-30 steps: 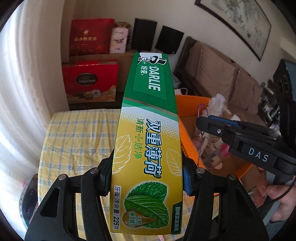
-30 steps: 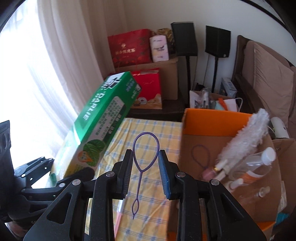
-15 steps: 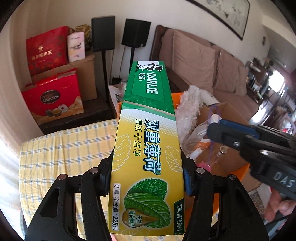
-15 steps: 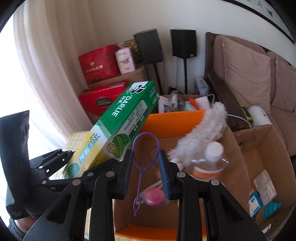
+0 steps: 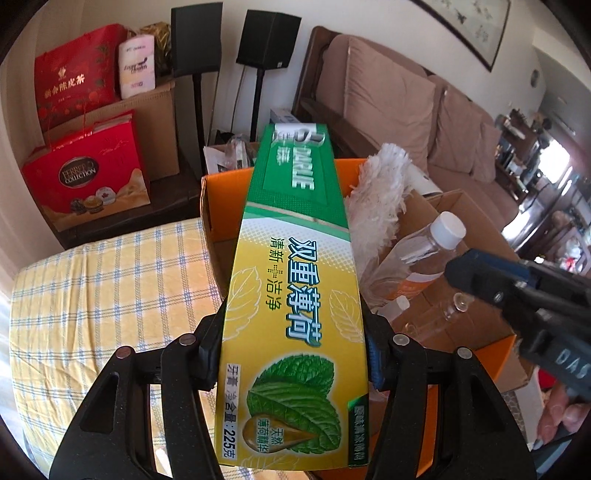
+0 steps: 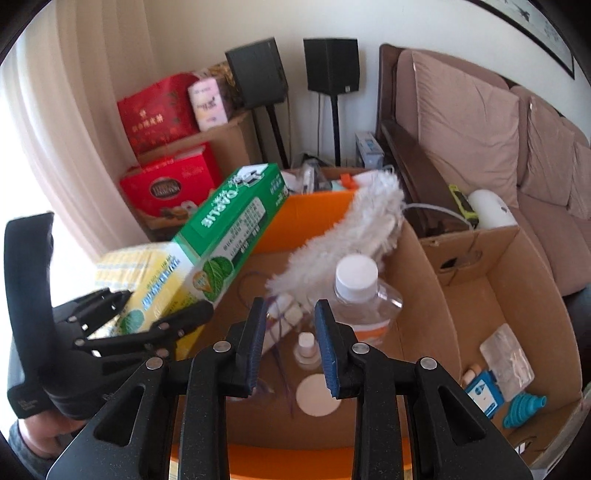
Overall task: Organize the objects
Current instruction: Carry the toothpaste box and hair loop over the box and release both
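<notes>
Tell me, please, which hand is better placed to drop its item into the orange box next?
Right, probably. The right tool with its purple loop hangs squarely over the open inside of the orange box, while the left tool holds the toothpaste carton only across its rim.

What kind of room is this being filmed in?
Most likely a home living room: a brown cushioned sofa along the wall, two black speakers on stands, a framed painting above, and red gift boxes stacked by the curtain.

Checked-cloth table (image 5: pixel 92 295); orange-rimmed box (image 5: pixel 221 192) atop
</notes>
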